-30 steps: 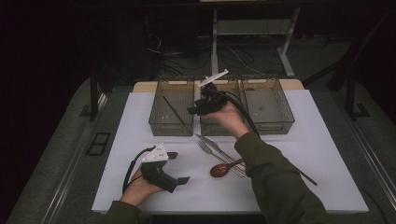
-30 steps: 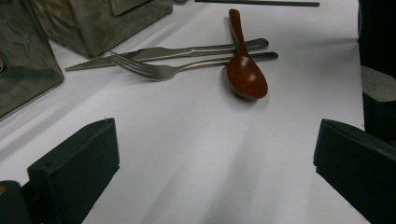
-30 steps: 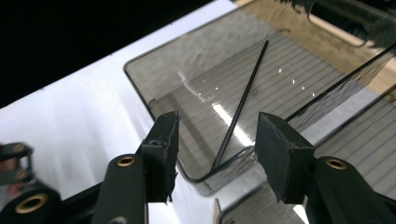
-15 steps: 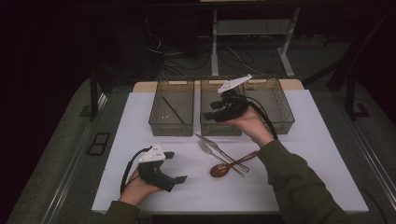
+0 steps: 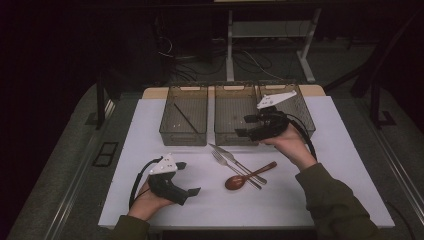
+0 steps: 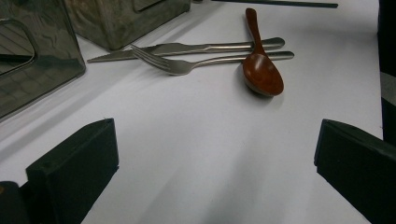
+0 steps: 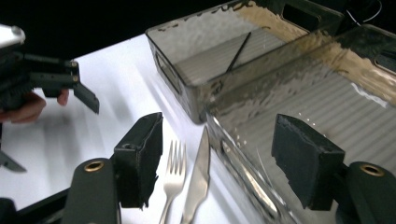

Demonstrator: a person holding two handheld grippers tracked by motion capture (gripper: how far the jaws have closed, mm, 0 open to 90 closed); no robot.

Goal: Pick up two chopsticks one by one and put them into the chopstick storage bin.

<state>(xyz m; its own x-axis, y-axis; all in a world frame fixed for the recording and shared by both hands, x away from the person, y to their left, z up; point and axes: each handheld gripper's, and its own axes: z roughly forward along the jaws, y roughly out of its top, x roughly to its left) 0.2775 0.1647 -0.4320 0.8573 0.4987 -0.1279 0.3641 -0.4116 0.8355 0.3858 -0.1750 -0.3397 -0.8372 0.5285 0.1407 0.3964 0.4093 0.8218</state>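
Your right hand-held gripper (image 5: pixel 243 126), jaws just widening and empty, should drop toward six o'clock onto the steel table knife (image 5: pixel 237 163).

Fork (image 6: pixel 187 65), knife (image 6: pixel 187 47): shiny metal. Spoon (image 6: pixel 261 70): glossy brown wood. Bins (image 7: pixel 299 112): rippled smoky clear plastic. Table (image 6: pixel 196 154): matt white.

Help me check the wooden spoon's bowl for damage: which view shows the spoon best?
The left gripper view: the wooden spoon lies close and sharp, handle crossing the knife and fork. The high view shows it small.
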